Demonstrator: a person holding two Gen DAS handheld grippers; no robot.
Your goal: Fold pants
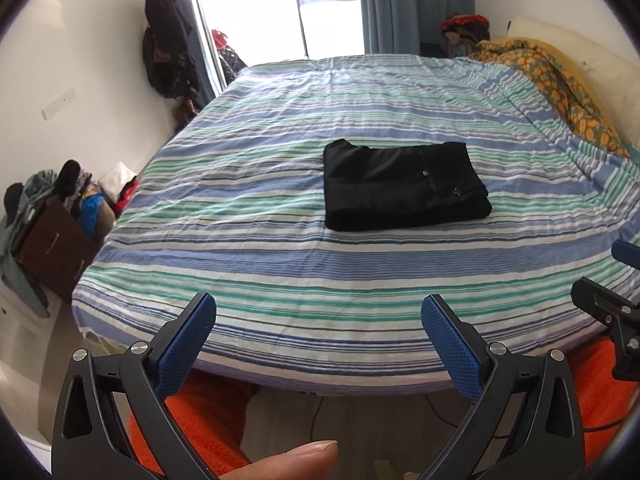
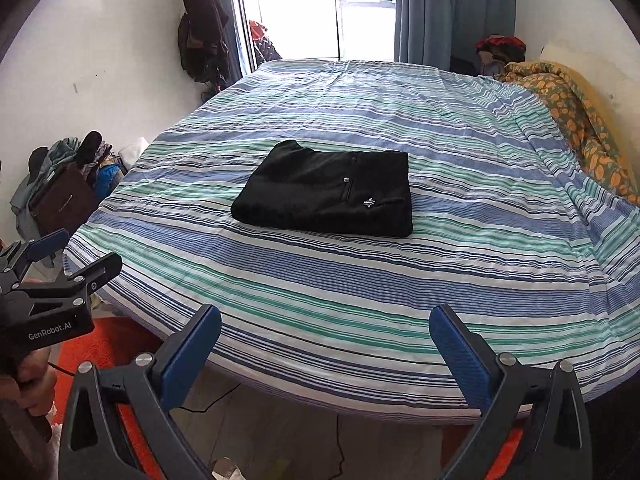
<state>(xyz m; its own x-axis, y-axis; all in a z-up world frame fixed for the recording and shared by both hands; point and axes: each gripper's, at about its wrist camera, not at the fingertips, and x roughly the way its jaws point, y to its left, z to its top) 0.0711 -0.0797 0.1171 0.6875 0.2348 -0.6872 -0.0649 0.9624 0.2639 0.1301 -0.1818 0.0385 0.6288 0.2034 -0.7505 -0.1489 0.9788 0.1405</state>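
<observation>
Left wrist view: my left gripper (image 1: 318, 326) hanging spread wide, gripping nothing, over near bed edge; right gripper (image 2: 325, 338) likewise agape, empty; black pants (image 2: 326, 190) lying mid-bed on striped sheet (image 2: 360, 288), folded into compact rectangle, well apart from both; judging folding done; next move calling only for final tidy-check or nothing.

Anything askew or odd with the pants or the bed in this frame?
Nothing stands out. The black pants lie folded in a compact rectangle on the striped sheet, edges fairly even. Both the left gripper and right gripper are open, clear of the bed.

Striped bedsheet (image 1: 280, 240), orange-patterned blanket (image 1: 560, 80), blue curtains (image 2: 452, 8).
</observation>
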